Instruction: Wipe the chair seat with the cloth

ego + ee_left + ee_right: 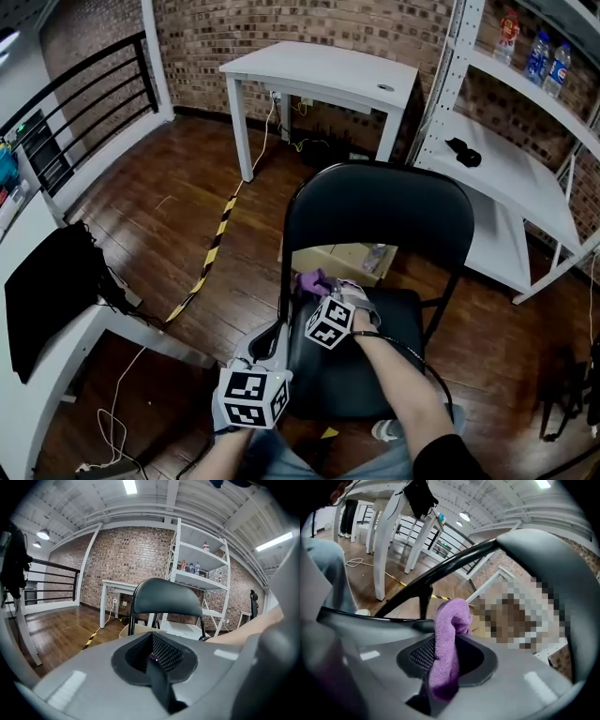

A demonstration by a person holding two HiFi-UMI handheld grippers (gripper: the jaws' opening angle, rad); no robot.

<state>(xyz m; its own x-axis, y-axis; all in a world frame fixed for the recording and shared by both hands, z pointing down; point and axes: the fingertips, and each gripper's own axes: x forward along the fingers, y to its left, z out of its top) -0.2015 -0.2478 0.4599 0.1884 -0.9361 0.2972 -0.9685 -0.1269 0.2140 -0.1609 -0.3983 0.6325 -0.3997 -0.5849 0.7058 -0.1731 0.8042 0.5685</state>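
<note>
A black folding chair stands in front of me, its seat (375,370) low in the head view and its backrest (380,214) (164,597) upright behind it. My right gripper (323,292) (444,665) hovers at the seat's back left corner, shut on a purple cloth (312,280) (449,644) that bunches up out of the jaws. My left gripper (277,330) (152,657) is beside the seat's left front edge, with its jaws shut and nothing held. In the right gripper view the chair's black frame tube (440,569) crosses behind the cloth.
A cardboard box (342,258) lies on the wooden floor behind the chair. Beyond it is a white table (319,75), and white shelving (506,169) stands to the right. A white desk with a black cloth (47,291) is at left. Yellow-black tape (211,253) and cables run across the floor.
</note>
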